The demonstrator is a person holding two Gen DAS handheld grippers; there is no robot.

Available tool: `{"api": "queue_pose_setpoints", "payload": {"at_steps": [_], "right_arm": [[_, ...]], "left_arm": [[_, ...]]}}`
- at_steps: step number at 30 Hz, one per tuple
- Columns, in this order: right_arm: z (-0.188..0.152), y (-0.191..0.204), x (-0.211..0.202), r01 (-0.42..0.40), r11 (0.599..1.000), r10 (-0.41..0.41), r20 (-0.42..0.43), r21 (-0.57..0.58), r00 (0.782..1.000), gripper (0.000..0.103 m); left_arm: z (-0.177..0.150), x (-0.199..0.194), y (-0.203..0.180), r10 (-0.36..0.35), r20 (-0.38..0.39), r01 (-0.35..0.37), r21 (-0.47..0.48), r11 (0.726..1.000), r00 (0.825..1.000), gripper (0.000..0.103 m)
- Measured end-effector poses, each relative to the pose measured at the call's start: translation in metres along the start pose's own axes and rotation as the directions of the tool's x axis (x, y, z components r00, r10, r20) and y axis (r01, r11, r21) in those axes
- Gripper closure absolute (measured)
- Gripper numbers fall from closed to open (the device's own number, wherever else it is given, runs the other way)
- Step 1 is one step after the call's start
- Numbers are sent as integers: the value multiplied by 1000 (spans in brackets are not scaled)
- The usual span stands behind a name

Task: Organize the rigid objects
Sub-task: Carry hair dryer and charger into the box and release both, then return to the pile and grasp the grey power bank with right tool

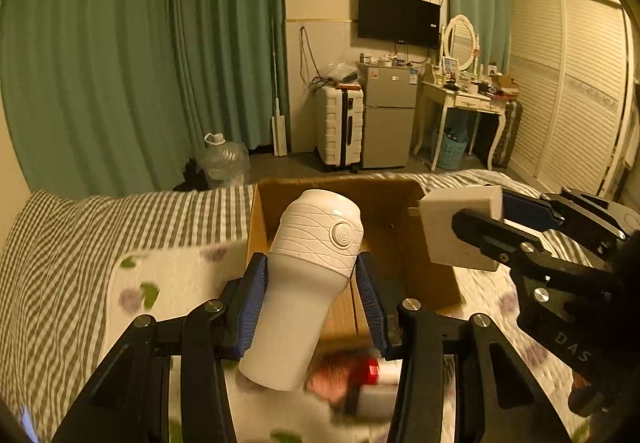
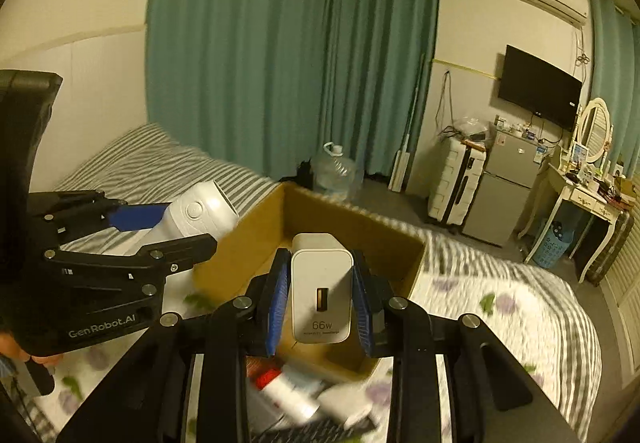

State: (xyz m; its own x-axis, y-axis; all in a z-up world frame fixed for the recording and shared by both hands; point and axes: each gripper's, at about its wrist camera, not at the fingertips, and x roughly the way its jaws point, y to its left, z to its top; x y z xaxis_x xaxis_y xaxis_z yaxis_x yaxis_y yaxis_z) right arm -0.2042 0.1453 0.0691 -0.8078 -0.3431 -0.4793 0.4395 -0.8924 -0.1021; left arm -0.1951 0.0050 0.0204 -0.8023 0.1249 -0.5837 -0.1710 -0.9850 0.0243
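Observation:
My left gripper is shut on a white ribbed bottle-shaped device and holds it tilted over the near edge of an open cardboard box on the bed. My right gripper is shut on a white 66W charger block and holds it above the same box. The right gripper also shows in the left wrist view at the right with the charger. The left gripper shows in the right wrist view at the left with the white device.
Blurred loose items, one with a red cap, lie on the floral sheet in front of the box; they also show in the right wrist view. Beyond the bed stand a water jug, suitcase, small fridge and dressing table.

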Motion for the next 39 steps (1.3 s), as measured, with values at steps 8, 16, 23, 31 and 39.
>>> {"api": "queue_pose_setpoints", "payload": {"at_steps": [8, 16, 23, 31, 39], "right_arm": [[-5, -34, 78, 13, 999, -11, -36, 48, 999, 74], [-27, -50, 113, 8, 998, -3, -81, 66, 997, 74], [-35, -48, 121, -19, 995, 28, -95, 100, 995, 74], [-33, -44, 90, 33, 992, -25, -67, 120, 997, 29], [-43, -17, -8, 62, 994, -57, -60, 86, 997, 19]], "left_arm": [[14, 92, -6, 6, -90, -4, 18, 1000, 996, 58], [-8, 133, -7, 7, -116, -4, 26, 1000, 993, 54], [-2, 128, 4, 43, -73, -44, -14, 999, 996, 38], [-3, 67, 8, 85, -24, -85, -14, 996, 996, 38], [-28, -13, 21, 137, 1, -137, -33, 990, 991, 37]]}}
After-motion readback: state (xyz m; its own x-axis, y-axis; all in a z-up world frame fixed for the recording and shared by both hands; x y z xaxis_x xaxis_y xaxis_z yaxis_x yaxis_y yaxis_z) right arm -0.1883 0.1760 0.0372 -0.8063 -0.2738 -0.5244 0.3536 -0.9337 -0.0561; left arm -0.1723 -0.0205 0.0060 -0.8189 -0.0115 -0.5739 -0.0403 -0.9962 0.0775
